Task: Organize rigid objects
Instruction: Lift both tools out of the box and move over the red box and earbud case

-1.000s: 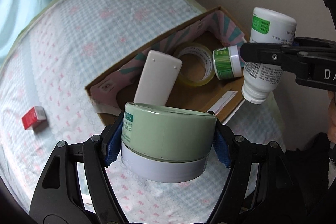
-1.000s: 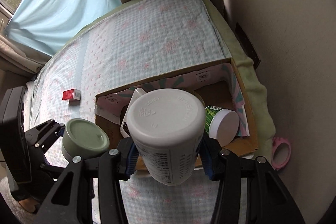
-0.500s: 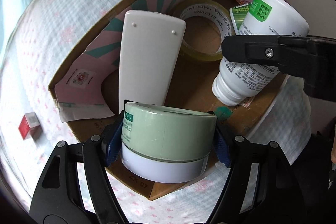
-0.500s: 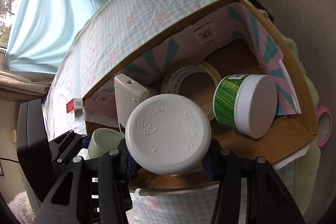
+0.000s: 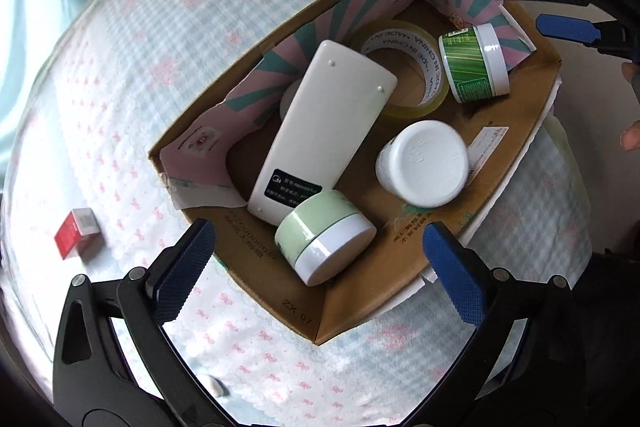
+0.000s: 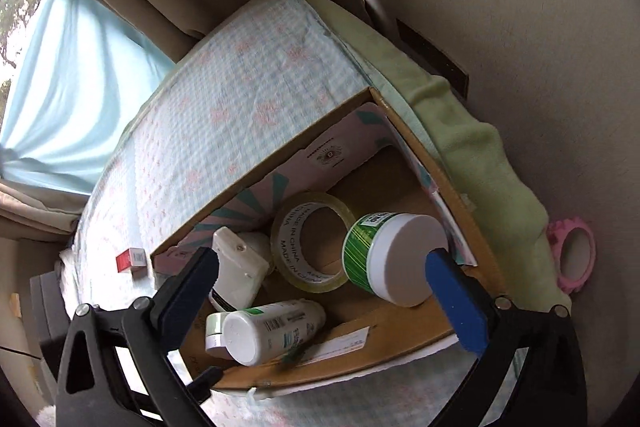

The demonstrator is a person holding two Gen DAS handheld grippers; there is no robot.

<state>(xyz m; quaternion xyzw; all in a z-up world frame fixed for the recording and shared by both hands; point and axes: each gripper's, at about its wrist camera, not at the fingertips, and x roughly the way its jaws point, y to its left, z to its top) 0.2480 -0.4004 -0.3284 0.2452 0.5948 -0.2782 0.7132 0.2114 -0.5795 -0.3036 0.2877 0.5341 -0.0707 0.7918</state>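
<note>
An open cardboard box (image 5: 362, 301) (image 6: 404, 341) sits on the bed. Inside lie a pale green jar (image 5: 326, 237), a white bottle (image 5: 422, 163) (image 6: 272, 327), a white remote (image 5: 322, 131) (image 6: 238, 269), a tape roll (image 5: 404, 67) (image 6: 312, 247) and a green striped jar (image 5: 474, 65) (image 6: 394, 259). My left gripper (image 5: 320, 275) is open and empty above the box's near edge. My right gripper (image 6: 324, 301) is open and empty over the box; it also shows at the top right of the left wrist view (image 5: 560, 3).
A small red box (image 5: 76, 233) (image 6: 130, 259) lies on the patterned bedsheet left of the cardboard box. A pink ring-shaped object (image 6: 572, 251) lies on the green blanket by the wall. Curtains hang behind the bed.
Both grippers opened and pulled back. The pale green jar left my left gripper and the white bottle left my right gripper; both now lie in the box.
</note>
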